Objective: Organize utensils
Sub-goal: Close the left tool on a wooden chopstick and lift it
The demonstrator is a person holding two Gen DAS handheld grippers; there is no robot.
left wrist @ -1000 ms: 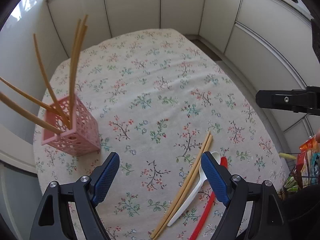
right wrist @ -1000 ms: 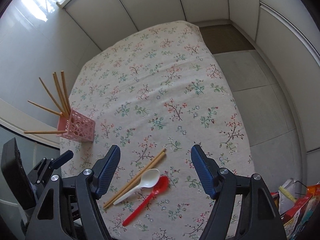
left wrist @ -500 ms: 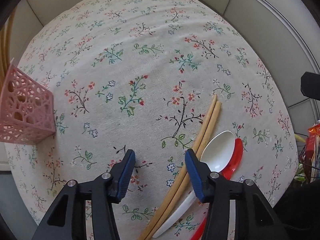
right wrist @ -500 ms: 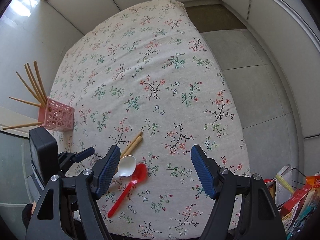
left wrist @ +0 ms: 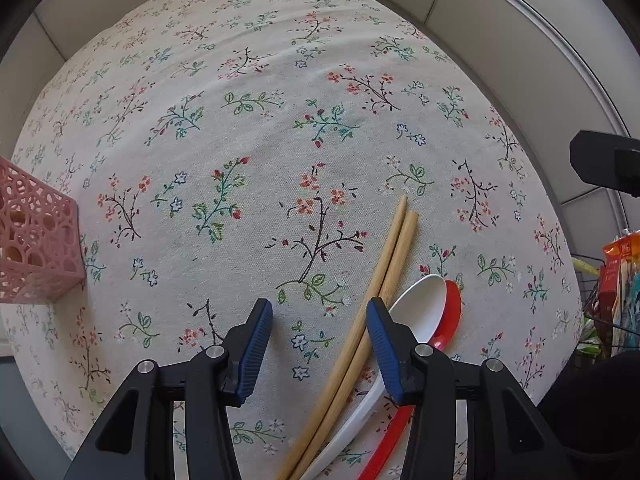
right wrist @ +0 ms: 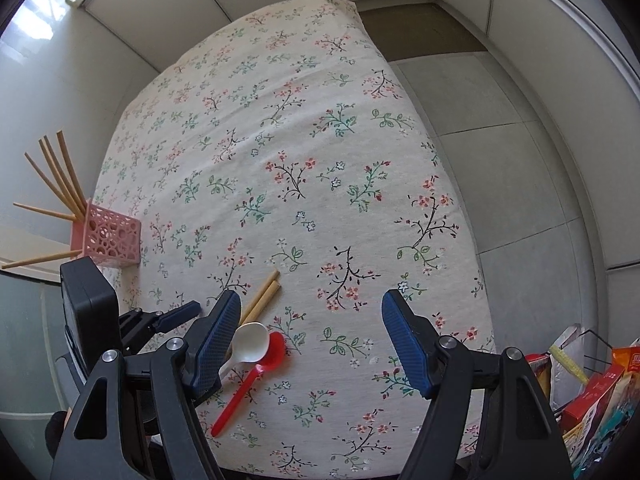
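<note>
Progress: partial. Pink holder (right wrist: 111, 236) at 9 o'clock on the counter (right wrist: 304, 128) already has several chopsticks (right wrist: 60, 184) standing in it, splayed. Left to do: chopstick pair (left wrist: 376, 292), white spoon (left wrist: 416, 308) and red spoon (right wrist: 256, 376), all lying together at 5 o'clock in the left wrist view, well apart from the holder. Left claw (left wrist: 320, 344) is low over the pair, jaws part-open, nothing gripped; the pair runs under its right finger (left wrist: 382, 344), not squarely between the pads, so alignment looks off. Right claw (right wrist: 310, 344) is wide open, empty, over bare cloth just right of the spoons. My guess is the pair goes next.
</note>
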